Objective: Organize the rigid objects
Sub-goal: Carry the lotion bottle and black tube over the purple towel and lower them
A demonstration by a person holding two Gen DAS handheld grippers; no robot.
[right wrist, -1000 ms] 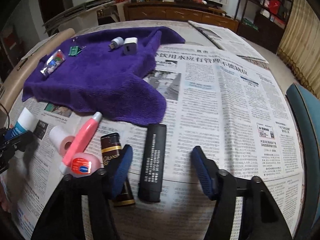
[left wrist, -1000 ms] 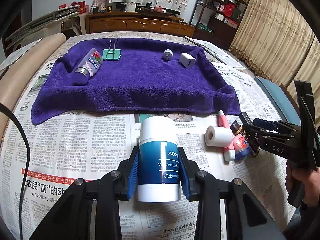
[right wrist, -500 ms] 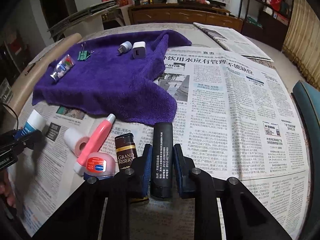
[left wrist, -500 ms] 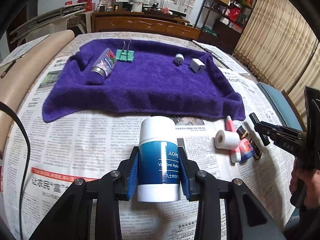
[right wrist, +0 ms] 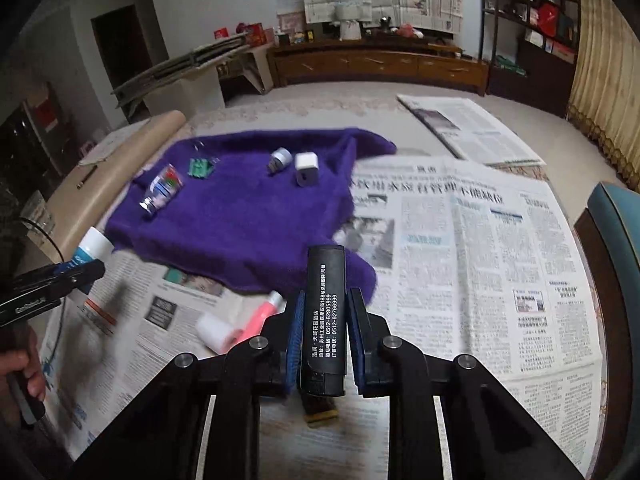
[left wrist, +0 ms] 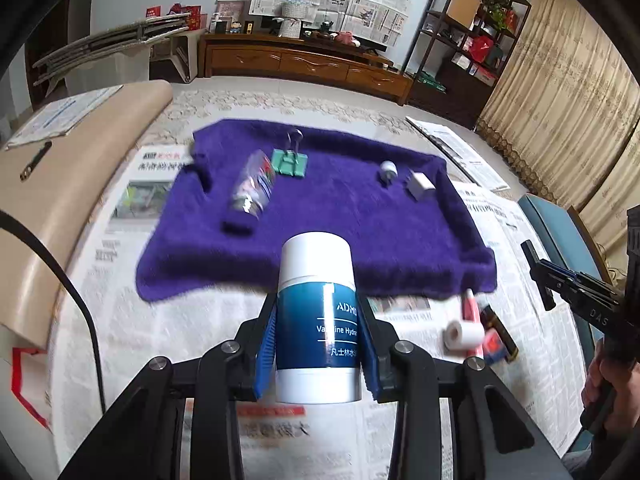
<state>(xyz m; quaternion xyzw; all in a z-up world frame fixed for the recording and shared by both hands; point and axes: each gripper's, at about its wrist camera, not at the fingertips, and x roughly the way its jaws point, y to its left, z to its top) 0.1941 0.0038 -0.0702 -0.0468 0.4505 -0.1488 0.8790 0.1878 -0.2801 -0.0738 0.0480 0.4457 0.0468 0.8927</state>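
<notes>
Plastic on plastic is what I am working with on both sides, so grip matters more than force. My left gripper (left wrist: 316,344) is clamped on the white-capped blue jar (left wrist: 317,320), its blue pads (left wrist: 266,350) pressing the labelled body below the cap, and the jar stands upright between them above the newspaper (left wrist: 168,320), just short of the purple towel (left wrist: 340,208). I judge it rigid and smooth-walled, possibly fairly heavy if full, so a hold low on the straight wall suits it better than the cap, which might turn or slip. My right gripper (right wrist: 324,344) is closed on the black rectangular case (right wrist: 325,316), taken across its narrow sides near the lower half, with the long end pointing away towards the towel. It looks stiff, light and a little glossy; because it is held near one end it could pivot if I swing fast. Already lying on the towel are a small clear bottle (right wrist: 162,190), a green binder clip (right wrist: 199,167), a round white adapter (right wrist: 280,159) and a white charger cube (right wrist: 307,168). On the newspaper nearby lie a white roll (right wrist: 216,330) and a pink tube (right wrist: 260,314); motion blur hides their details, and I cannot tell whether they touch.
</notes>
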